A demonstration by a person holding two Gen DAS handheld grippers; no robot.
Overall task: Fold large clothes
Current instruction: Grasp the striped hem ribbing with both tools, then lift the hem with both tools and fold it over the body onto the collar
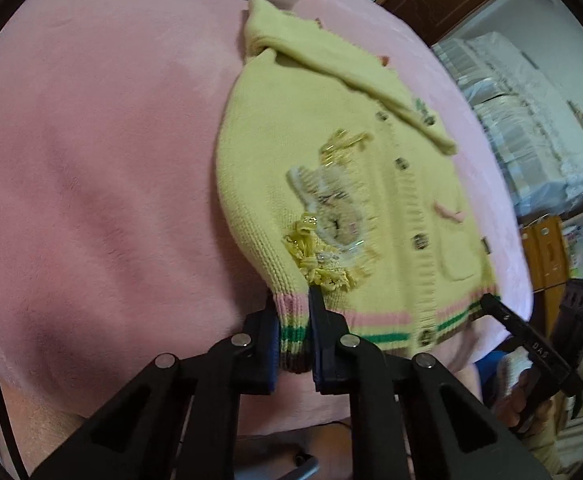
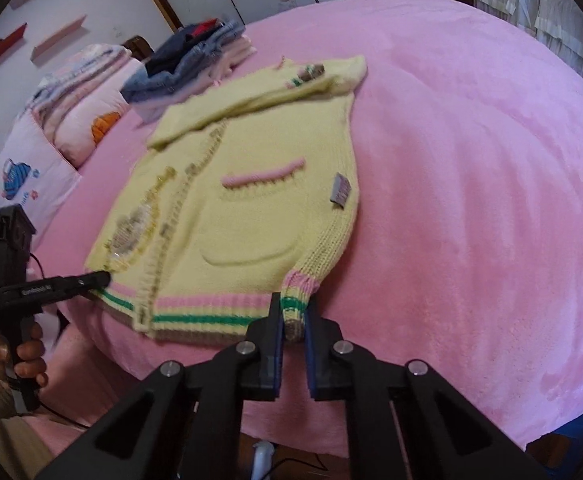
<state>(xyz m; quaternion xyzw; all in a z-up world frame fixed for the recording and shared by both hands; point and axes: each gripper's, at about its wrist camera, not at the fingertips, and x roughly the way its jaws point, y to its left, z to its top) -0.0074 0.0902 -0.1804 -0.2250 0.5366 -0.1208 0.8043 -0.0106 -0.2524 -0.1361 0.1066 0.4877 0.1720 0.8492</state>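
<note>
Both views are blurred across the yellow cardigan (image 1: 331,168), so its buttons and the knitted animal patch on the front are hard to make out. The far ends of its sleeves, folded across the chest, blur into the body. The lower frame edge cuts off each tool's body, and the person shows only as a hand (image 2: 27,356) and a bit of sleeve around the left tool's handle in the right wrist view.

The cardigan lies flat, front up, on a bed covered by a pink blanket (image 1: 91,160), its striped hem toward the cameras. The left tool (image 1: 294,320) is closed on the hem's left corner, the pink, green and brown ribbing pinched between its blue pads. The right tool (image 2: 293,316) is closed on the opposite hem corner in the same way. In each view the other tool's tip shows at the far hem corner.

A stack of folded clothes (image 2: 187,64) and pillows (image 2: 71,104) sit beyond the cardigan near the head of the bed.
</note>
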